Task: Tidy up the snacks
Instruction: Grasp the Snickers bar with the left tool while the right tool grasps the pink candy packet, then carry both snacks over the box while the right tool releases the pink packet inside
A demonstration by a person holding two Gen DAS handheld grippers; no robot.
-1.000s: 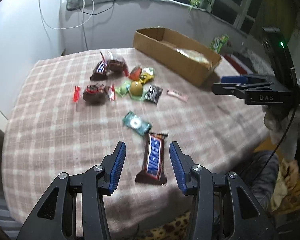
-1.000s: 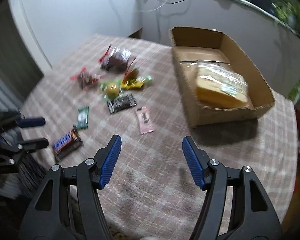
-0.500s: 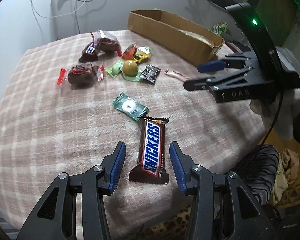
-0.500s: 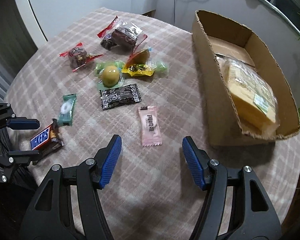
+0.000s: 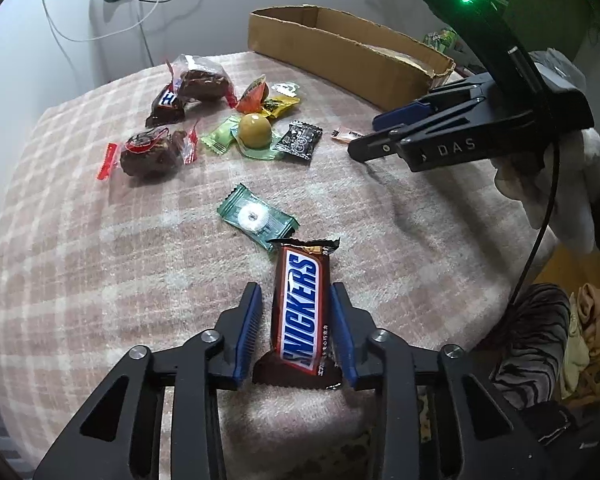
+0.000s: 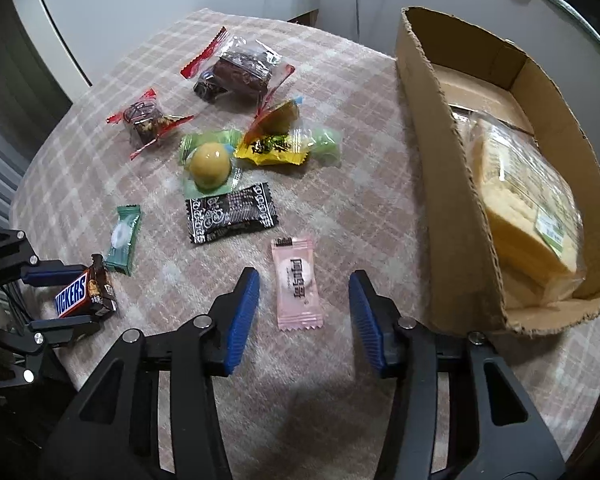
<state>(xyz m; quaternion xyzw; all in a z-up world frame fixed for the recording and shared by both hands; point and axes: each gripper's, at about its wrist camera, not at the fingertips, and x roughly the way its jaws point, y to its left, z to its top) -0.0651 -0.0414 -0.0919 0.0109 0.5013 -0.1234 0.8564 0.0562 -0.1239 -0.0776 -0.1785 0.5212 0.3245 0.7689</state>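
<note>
Snickers bar [image 5: 302, 312], brown wrapper with the blue-and-white logo, lies lengthwise near the table's [image 5: 80, 280] front edge, just behind it a green mint packet [image 5: 256, 216]. I have the left gripper [image 5: 296, 332] tilted steeply down over it, jaws closing with the bar between the blue pads, the right pad about touching the wrapper and the left a sliver off. My right gripper [image 6: 304, 312] also points down, jaws closing around a pink candy sachet [image 6: 298, 284] but clear of it, beside the cardboard box [image 6: 452, 200].
</note>
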